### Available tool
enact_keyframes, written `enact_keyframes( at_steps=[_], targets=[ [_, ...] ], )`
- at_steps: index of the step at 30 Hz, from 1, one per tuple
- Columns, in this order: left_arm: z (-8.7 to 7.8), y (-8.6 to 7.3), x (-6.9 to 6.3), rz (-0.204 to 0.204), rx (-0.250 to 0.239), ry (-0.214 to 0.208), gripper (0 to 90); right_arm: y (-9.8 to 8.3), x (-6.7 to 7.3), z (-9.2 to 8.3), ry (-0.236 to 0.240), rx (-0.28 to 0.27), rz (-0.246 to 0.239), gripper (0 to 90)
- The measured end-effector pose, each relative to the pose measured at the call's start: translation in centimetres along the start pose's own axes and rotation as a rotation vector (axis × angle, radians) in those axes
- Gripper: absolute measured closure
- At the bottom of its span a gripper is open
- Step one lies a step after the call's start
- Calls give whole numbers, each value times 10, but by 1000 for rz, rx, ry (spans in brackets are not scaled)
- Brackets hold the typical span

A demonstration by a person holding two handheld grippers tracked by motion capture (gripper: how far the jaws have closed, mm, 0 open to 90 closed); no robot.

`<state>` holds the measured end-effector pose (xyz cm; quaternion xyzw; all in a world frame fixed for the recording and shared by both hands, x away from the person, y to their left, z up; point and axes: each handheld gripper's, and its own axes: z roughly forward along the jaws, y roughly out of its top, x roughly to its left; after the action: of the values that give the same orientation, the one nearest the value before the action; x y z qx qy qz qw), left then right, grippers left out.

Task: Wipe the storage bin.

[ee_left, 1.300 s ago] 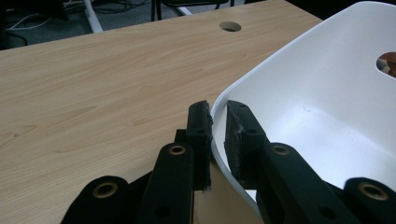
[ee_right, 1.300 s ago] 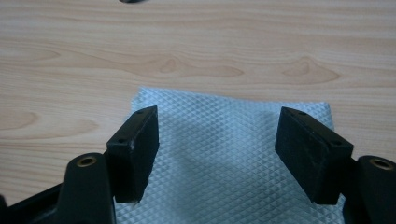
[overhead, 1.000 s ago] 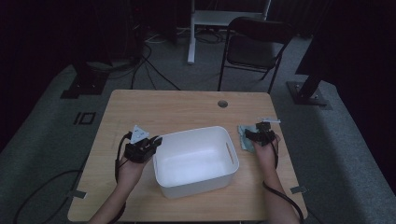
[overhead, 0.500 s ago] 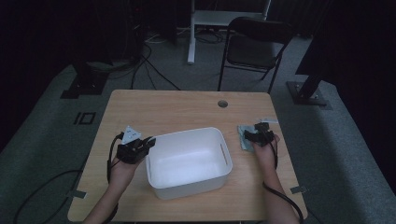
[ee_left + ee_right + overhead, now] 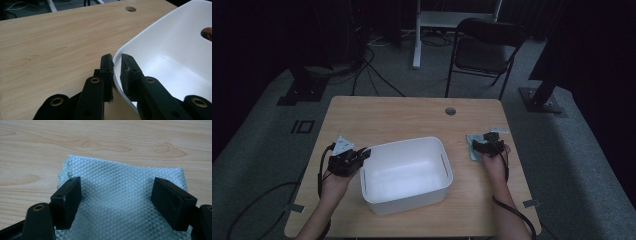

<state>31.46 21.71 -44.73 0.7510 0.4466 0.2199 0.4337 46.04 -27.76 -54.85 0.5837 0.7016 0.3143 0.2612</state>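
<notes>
Left hand-held gripper (image 5: 116, 72) pinches tub rim (image 5: 130, 45); right hand-held gripper (image 5: 123, 202) spread over cloth (image 5: 120, 182).

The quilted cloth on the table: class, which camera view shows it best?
The right gripper view: the cloth shows its diamond quilting between the open fingers. The high view has it as a small pale patch beside the right gripper.
</notes>
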Motion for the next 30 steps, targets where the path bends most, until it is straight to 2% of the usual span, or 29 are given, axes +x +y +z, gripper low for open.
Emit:
enact_keyframes(
  at_steps=[5, 9, 11, 14, 16, 19, 23, 24, 27, 30],
  targets=[
    [0, -1, 1, 0, -3, -12, 807, 2, -1, 0, 17, 17, -16, 256],
    [0, -1, 2, 0, -9, -17, 806, 2, -1, -4, 44, 29, -37, 405],
    [0, -3, 3, -12, -21, -23, 804, 3, 0, -7, 59, 40, -49, 486],
    [0, -1, 2, 2, -3, -19, 805, 5, 1, -8, 77, 56, -64, 582],
    [-1, -2, 2, -10, -9, -15, 805, 5, 1, -9, 83, 61, -64, 696],
    [0, -2, 0, -14, -16, -6, 805, 5, 2, -9, 88, 60, -66, 770],
    [-1, -4, -2, -16, -19, 8, 804, 7, 3, -10, 96, 69, -57, 839],
    [-1, -4, -2, -17, -19, 9, 803, 7, 5, -12, 106, 75, -43, 844],
    [-1, -4, -3, -19, -21, 10, 804, 4, 10, -20, 142, 63, -58, 848],
    [-1, -4, -3, -22, -24, 15, 804, 2, 15, -37, 198, 24, -58, 849]
  ],
)
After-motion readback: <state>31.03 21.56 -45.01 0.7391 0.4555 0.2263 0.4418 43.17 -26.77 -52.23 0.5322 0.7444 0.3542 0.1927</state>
